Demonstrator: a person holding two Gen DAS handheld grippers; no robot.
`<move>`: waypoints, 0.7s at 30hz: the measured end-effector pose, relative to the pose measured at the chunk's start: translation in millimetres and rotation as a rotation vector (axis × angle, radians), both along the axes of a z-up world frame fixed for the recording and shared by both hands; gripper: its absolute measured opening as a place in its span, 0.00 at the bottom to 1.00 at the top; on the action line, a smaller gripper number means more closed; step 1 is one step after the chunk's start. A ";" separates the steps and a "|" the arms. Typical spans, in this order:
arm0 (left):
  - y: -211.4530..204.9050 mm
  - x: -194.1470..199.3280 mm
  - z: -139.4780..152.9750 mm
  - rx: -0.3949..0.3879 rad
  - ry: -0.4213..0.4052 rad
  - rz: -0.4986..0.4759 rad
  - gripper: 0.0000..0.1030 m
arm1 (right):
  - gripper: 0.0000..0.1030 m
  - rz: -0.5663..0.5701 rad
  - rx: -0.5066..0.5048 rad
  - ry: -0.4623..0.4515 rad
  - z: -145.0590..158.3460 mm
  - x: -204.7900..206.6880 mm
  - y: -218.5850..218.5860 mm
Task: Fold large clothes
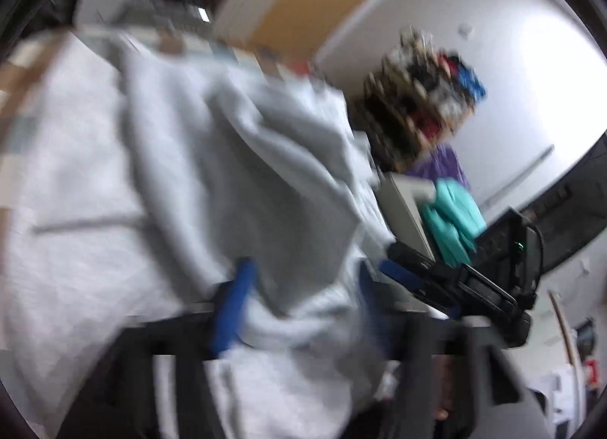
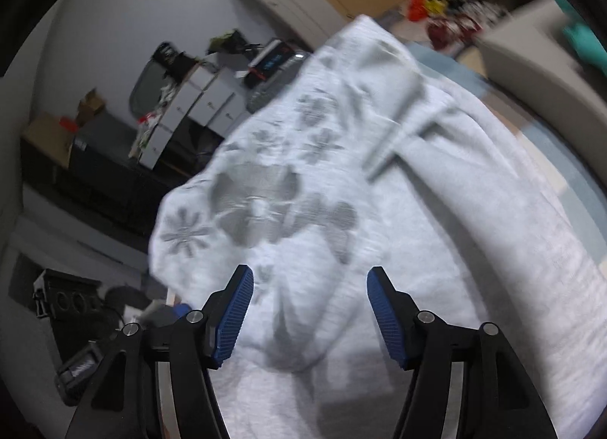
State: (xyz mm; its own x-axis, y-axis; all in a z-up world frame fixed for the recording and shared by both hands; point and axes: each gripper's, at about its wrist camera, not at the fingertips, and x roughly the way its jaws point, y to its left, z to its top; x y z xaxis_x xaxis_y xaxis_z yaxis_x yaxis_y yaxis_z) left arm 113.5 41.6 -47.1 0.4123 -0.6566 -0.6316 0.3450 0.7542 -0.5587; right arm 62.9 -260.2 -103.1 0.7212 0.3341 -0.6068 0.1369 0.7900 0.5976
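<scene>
A large light grey sweatshirt [image 1: 182, 173] fills the blurred left wrist view in loose folds. My left gripper [image 1: 299, 287] stands open with its blue fingers [image 1: 235, 298] apart and cloth bunched between them. In the right wrist view the same sweatshirt [image 2: 379, 211] shows faint grey flower prints [image 2: 258, 203] and a drawstring [image 2: 402, 135]. My right gripper [image 2: 309, 310] is open just above the cloth, holding nothing. The right gripper's black body [image 1: 474, 272] also shows at the right of the left wrist view.
A grey sofa arm [image 1: 402, 203] with teal cloth [image 1: 451, 222] and a purple garment [image 1: 440, 162] lies to the right. A shelf of mixed items [image 1: 421, 97] stands behind. White drawers [image 2: 197, 105], a dark cabinet [image 2: 102, 169] and boxes line the wall.
</scene>
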 end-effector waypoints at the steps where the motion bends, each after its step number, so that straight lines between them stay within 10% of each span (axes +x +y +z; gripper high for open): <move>1: 8.8 -1.6 0.5 -0.021 -0.022 0.028 0.71 | 0.67 0.006 -0.022 -0.020 6.8 2.7 6.9; 6: 39.8 9.6 -10.7 0.024 0.017 0.109 0.71 | 0.77 0.130 -0.059 -0.100 30.2 25.4 50.1; 11: 48.9 12.6 -21.1 0.039 0.068 0.132 0.71 | 0.73 0.235 -0.174 0.034 20.4 79.3 92.6; 15: 68.4 2.3 -20.3 0.020 0.078 0.160 0.71 | 0.07 0.156 -0.336 0.244 2.3 132.8 98.6; 21: 70.4 0.7 -19.0 0.019 0.073 0.172 0.71 | 0.05 0.182 -0.601 0.154 69.5 187.8 121.6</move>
